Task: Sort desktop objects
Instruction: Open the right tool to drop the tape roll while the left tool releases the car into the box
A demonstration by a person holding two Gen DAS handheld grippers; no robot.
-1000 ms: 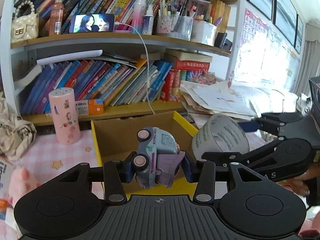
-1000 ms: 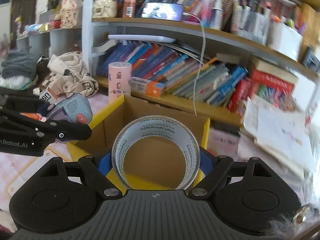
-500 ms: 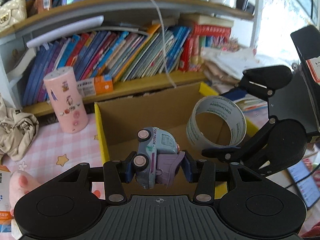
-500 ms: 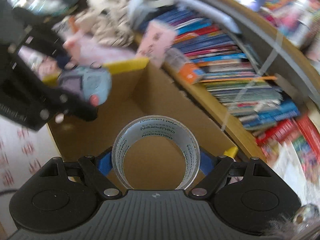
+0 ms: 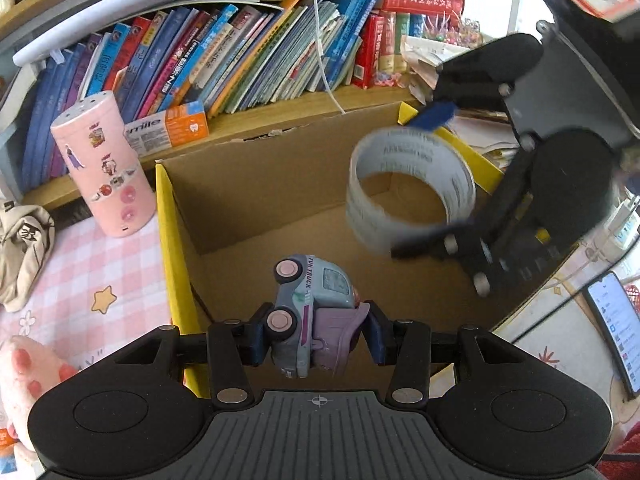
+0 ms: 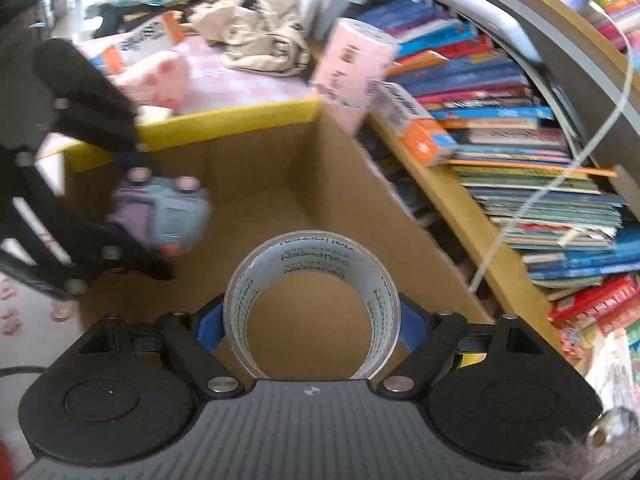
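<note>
Left gripper (image 5: 314, 338) clamped on a small grey-blue and purple toy truck (image 5: 314, 316), one blue pad (image 5: 256, 338) on each side of it. Truck tipped up on its end, pink wheels facing left, words "FUN TRUCK" on its side. Held over the near part of an open brown cardboard box with a yellow rim (image 5: 164, 216), just inside the near wall.

Right gripper (image 6: 310, 322) squeezed on a roll of clear packing tape (image 6: 312, 304), blue pads (image 6: 210, 326) pressing the roll from both sides. Roll standing on its edge, hole facing the camera (brown box floor seen right through it). Also held over the inside of the box, toward its right side in the left wrist view (image 5: 410, 196).

Both tools reaching in from different sides and tilted down into the box. Right one coming in from the right of the left wrist view, black fingers (image 5: 424, 246) pointing left. Truck and tape near each other but not touching. Cannot tell how high above the box floor.

Tall pink round can with stickers (image 5: 104, 164) standing just beside the box's far left corner, on a pink checked cloth with stars (image 5: 80, 280). Row of leaning colourful books on a wooden shelf (image 5: 248, 52) behind the box. Soft pink plush toy (image 6: 160, 76) on the cloth, beyond the box.
</note>
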